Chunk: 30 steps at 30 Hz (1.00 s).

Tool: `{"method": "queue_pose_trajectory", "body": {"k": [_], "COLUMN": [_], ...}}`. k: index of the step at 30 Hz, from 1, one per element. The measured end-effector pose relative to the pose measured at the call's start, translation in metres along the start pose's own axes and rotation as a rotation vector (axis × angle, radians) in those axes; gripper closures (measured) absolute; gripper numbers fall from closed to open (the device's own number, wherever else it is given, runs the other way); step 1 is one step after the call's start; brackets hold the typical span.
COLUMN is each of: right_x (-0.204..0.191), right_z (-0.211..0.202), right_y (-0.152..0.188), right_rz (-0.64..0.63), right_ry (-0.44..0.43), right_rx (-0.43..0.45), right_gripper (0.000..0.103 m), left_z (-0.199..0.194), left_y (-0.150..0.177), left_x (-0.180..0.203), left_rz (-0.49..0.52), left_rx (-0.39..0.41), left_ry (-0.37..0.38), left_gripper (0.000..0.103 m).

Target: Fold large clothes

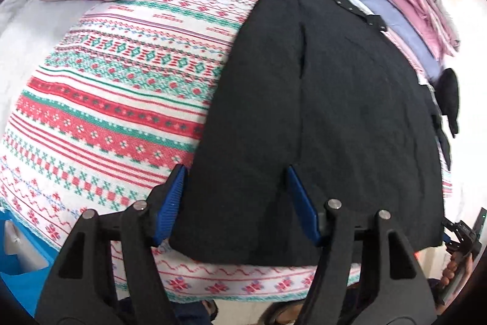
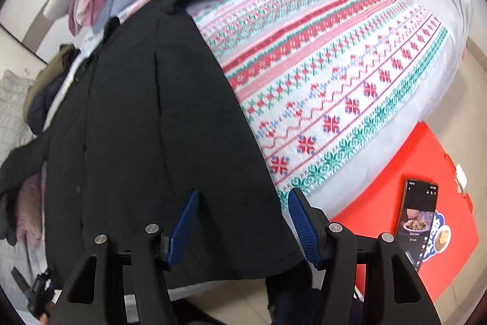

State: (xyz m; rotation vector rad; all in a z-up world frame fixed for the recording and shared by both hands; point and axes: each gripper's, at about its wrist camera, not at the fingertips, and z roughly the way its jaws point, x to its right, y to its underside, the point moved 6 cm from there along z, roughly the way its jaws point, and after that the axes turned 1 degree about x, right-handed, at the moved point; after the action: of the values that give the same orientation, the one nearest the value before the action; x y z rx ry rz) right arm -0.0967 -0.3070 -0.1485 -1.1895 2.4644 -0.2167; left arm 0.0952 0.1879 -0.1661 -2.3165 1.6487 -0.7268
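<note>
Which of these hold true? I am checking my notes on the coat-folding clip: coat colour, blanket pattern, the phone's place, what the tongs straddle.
1. The long coat of black cloth lies on a patterned red, green and white blanket. True.
2. The dark smartphone rests on the blanket. False: it lies on a red box beside the bed.
3. The left tongs straddle the coat's hem corner. True.
4. The right tongs hold a pink folded quilt. False: coat hem sits between them.
</note>
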Motion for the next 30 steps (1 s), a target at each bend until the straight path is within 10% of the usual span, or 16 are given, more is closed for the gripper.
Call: {"method": "queue_pose_trajectory", "body": {"k": [2, 4, 6, 13, 17, 21, 25, 30], "right_x": [-0.003, -0.011, -0.014, -0.017, -0.029, -0.041, -0.043, -0.085], "right_z": [0.010, 0.021, 0.019, -0.032, -0.022, 0.000, -0.034, -0.061], "right_y": [0.002, 0.003, 0.003, 0.006, 0.001, 0.003, -0.009, -0.020], "right_rz": [-0.036, -0.078, -0.099, -0.069, -0.119, -0.220, -0.124, -0.144], "right_ry": [0.035, 0.030, 0.035, 0.122, 0.188, 0.328, 0.279, 0.195], "right_rx": [-0.025, -0.058, -0.039, 0.211, 0.209, 0.169, 0.361, 0.572], "right_gripper": [0.042, 0.067, 0.094, 0.099, 0.098, 0.094, 0.077, 0.023], "left_z": [0.000, 0.004, 0.009, -0.024, -0.019, -0.011, -0.036, -0.069], "left_y": [-0.003, -0.005, -0.001, 0.003, 0.006, 0.003, -0.005, -0.026], "left_x": [0.001, 0.003, 0.013, 0.032, 0.028, 0.021, 0.019, 0.023], "left_rz": [0.004, 0.012, 0.046, 0.149, 0.159, 0.104, 0.035, -0.015], "left_rx": [0.014, 0.028, 0.006, 0.126, 0.105, 0.065, 0.116, 0.242], "left_ry": [-0.018, -0.028, -0.011, -0.008, -0.047, -0.059, -0.011, -0.034], "left_gripper": [0.035, 0.050, 0.094, 0.097, 0.096, 0.086, 0.069, 0.048]}}
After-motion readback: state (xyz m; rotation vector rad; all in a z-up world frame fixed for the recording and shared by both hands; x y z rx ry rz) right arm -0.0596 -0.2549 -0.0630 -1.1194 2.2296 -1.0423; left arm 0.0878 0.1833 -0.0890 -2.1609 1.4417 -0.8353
